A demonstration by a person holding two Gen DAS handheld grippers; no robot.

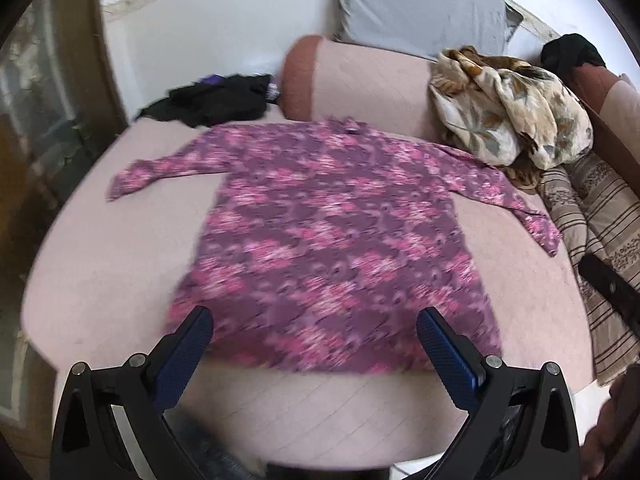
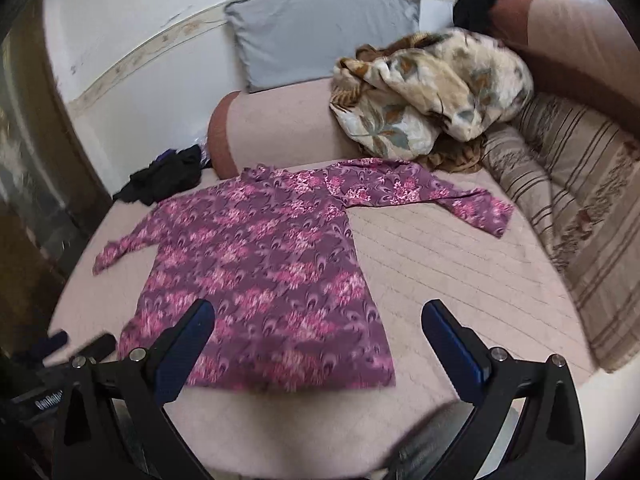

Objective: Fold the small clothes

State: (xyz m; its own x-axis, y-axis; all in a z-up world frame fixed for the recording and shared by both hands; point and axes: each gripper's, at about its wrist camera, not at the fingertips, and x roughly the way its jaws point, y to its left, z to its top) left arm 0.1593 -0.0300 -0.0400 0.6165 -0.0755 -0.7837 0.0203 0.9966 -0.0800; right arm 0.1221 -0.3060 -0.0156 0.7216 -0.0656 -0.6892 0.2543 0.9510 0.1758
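I hold both tools above the near edge of the pink bed (image 1: 100, 280), and neither grips anything. My left gripper (image 1: 314, 326) has its blue-padded fingers (image 1: 188, 344) spread wide apart, empty, hanging over the hem of the purple flowered shirt (image 1: 332, 240). My right gripper (image 2: 318, 320) is spread just as wide and empty too; its left finger sits over the shirt's lower hem, its right finger over bare bedcover.

The shirt (image 2: 264, 272) lies flat straight ahead of both tools, hem toward me, collar away, both sleeves stretched out to the sides. Beyond its collar lies a pink bolster (image 2: 280, 120), and behind that a grey pillow (image 2: 320, 28) leans on the white wall. Ahead and to the right, a crumpled cream flowered blanket (image 2: 436, 96) sits near the shirt's right sleeve, with a striped beige cushion (image 2: 568, 184) further right. Ahead and to the left, beyond the left sleeve, is a heap of black clothes (image 1: 212, 100).
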